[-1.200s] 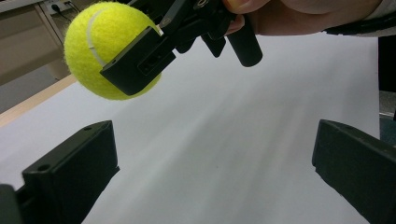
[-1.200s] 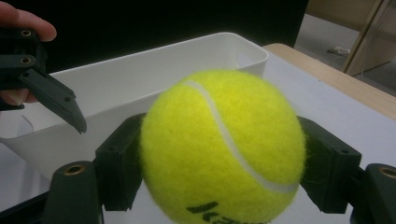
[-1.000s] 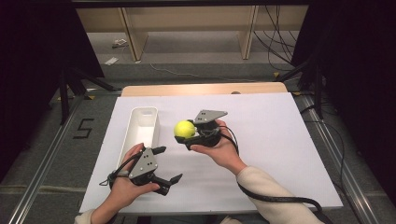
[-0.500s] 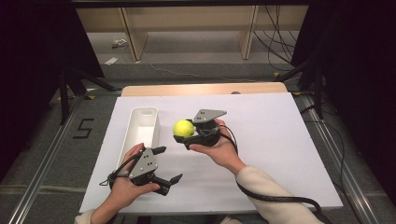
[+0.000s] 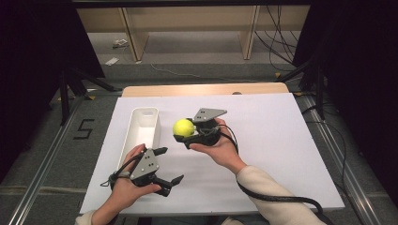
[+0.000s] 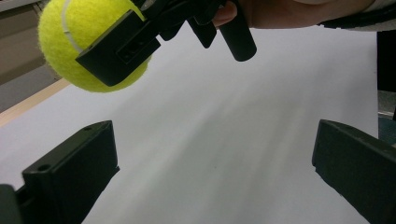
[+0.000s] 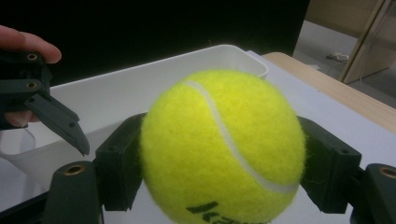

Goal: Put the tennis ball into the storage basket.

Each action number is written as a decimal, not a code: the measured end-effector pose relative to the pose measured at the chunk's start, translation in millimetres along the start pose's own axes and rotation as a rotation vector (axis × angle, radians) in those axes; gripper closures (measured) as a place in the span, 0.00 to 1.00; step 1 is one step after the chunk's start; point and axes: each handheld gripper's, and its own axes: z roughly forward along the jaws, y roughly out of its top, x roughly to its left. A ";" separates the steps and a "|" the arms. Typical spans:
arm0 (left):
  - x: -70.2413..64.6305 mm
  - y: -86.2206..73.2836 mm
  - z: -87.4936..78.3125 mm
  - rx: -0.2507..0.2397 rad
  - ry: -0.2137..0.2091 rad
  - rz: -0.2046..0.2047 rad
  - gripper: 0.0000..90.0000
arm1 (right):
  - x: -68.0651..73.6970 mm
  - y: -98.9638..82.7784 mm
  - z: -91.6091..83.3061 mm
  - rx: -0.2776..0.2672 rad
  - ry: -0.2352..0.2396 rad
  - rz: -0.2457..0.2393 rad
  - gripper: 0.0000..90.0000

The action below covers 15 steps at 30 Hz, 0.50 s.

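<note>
Evidently, the tennis ball [image 7: 222, 149] is clamped between the two jaws of the right gripper [image 5: 184, 135], one pad pressed against each flank, so that the ball is carried clear of the table rather than rolled across it. In the right gripper view, the white seam and part of a black printed word are seen on the felt, and the jaws are set on opposite sides across the ball's middle, which is judged to keep so round a thing from squirting out. In the high view the ball [image 5: 183, 127] is held just beside the white bin [image 5: 141, 133], level with its far half and near its right wall, above the white table top [image 5: 272, 140]; it is not yet over the opening. A drop into the bin is judged to be the work in hand, since the ball is pointed toward it and the bin stands open and bare inside.

The left gripper [image 5: 164, 165] is held lower and nearer the person, at the bin's near end, with its jaws spread wide and nothing between them. In the left gripper view the wide gap between the jaws is plain, with bare table under it and the ball [image 6: 86, 44] seen beyond. That hand is judged to be kept aside so the path to the bin is left free.
</note>
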 end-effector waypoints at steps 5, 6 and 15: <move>1.1 0.5 0.1 -0.008 0.005 0.016 0.00 | -1.1 2.7 0.7 0.002 -0.001 -0.004 0.29; 1.2 0.5 0.1 -0.007 0.007 0.018 0.00 | -1.2 3.4 1.0 0.002 -0.001 -0.005 0.29; 1.5 0.8 -0.4 -0.009 0.019 0.021 0.00 | -1.5 7.5 4.1 -0.001 0.001 -0.010 0.29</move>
